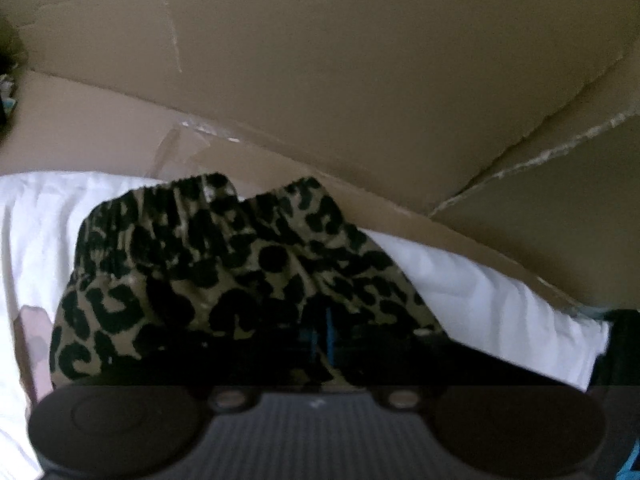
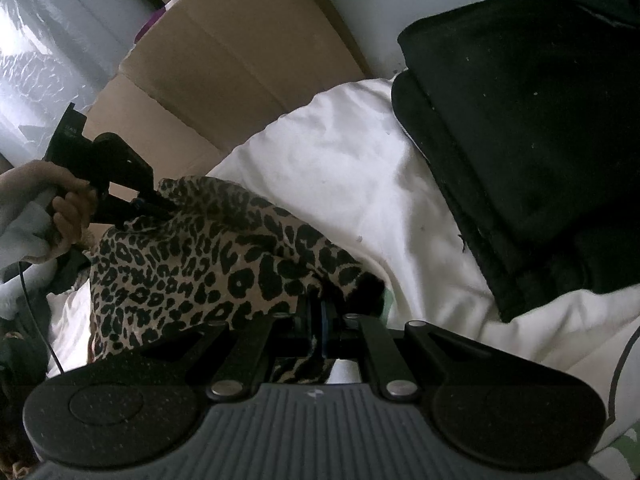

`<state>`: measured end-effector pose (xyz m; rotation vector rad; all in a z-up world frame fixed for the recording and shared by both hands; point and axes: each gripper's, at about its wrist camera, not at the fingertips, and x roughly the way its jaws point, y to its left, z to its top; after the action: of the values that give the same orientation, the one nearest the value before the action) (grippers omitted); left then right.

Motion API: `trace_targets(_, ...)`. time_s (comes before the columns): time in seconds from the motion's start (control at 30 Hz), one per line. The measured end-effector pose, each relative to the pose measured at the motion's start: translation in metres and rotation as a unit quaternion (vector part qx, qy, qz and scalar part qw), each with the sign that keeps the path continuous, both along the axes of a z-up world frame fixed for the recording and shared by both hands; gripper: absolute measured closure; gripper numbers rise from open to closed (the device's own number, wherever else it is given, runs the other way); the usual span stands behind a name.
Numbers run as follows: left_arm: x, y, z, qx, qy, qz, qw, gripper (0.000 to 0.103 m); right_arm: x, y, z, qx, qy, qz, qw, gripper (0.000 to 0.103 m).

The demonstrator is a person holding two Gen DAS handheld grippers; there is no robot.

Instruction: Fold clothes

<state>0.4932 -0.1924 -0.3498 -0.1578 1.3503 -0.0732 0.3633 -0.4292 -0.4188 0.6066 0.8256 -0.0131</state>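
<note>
Evidently mid-fold: both grippers, left gripper [image 2: 160,204] and right gripper [image 2: 320,320], have jaws clenched on the leopard-print garment [image 2: 192,264], lifted off the white bedding [image 2: 340,168]. Black stack [image 2: 520,140] looks already folded, probably; this piece isn't flat yet.

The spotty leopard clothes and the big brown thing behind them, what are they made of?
The leopard-print garment looks like thin, soft woven or knit fabric with a matte finish: it drapes and wrinkles, and a gathered band looks elastic. The exact fibre can't be told. The brown box looks like plain cardboard, dull and stiff, with creases and a torn, ragged edge.

Left tongs [image 1: 322,340] clamp leopard-print garment [image 1: 224,272] over white bedding [image 1: 480,292].
</note>
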Motion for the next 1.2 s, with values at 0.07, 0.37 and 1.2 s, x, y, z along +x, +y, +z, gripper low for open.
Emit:
trace_targets(0.07,-0.001,0.002,0.001,-0.004,-0.001,0.001,1.0,0.099,0.0,0.0,0.0,0.0,-0.001,0.0,1.0,0.101)
trace_targets(0.37,0.001,0.008,0.006,-0.008,0.001,0.013,0.9999,0.087,-0.002,0.0,-0.001,0.002,-0.005,-0.002,1.0,0.101)
trace_targets(1.2,0.038,0.023,0.02,-0.069,-0.056,0.016,0.9959,0.103,-0.012,-0.006,0.015,0.007,-0.041,-0.033,0.999,0.101)
